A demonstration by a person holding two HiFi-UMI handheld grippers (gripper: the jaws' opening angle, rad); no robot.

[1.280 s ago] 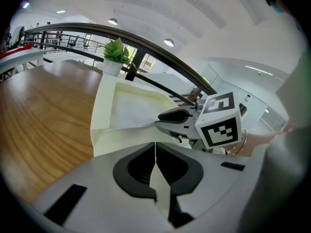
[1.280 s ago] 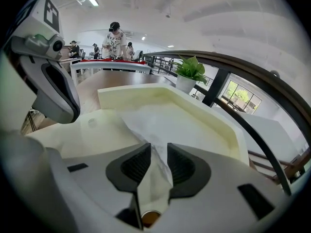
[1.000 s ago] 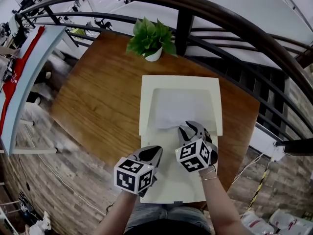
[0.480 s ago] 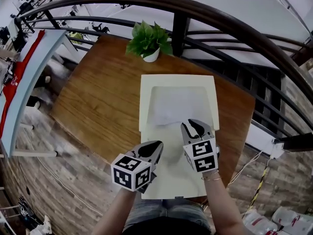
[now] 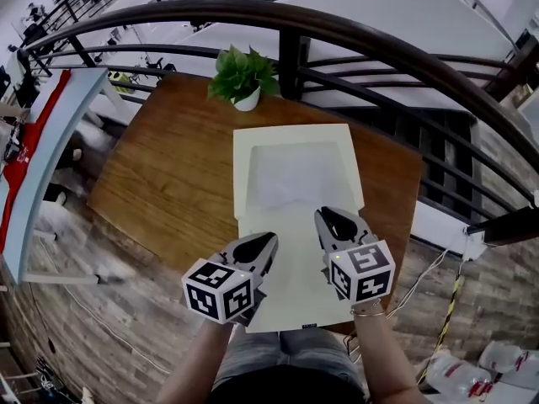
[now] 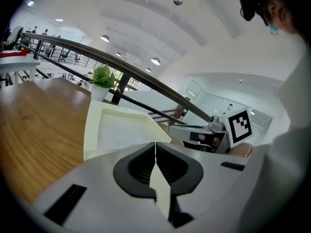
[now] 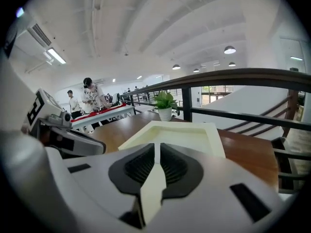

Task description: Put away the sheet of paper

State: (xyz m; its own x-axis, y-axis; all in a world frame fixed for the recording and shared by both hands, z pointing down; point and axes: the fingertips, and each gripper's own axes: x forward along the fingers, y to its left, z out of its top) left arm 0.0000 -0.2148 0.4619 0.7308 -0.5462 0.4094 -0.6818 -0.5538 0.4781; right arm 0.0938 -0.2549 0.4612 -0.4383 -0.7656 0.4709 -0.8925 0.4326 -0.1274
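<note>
Dark curved metal railing (image 5: pixel 337 32) rings the far side of the brown wooden table (image 5: pixel 168 167). On the table lies a long cream rectangular tray (image 5: pixel 242 175), w/ a sunken panel in its far half and a flat near half reaching the table edge by the person.

The white sheet of paper (image 5: pixel 295 179) lies flat in the sunken panel, straight ahead of both grippers and apart from them. The right gripper (image 5: pixel 330 215) is nearer, just short of the sheet's near edge. The left gripper (image 5: pixel 263 241) sits further back over the flat half. Both have jaws pressed together w/ nothing between.

A small green potted plant (image 5: pixel 242 78) stands beyond the tray.

White on cream, so the sheet's outline and long axis are hard to make out.
</note>
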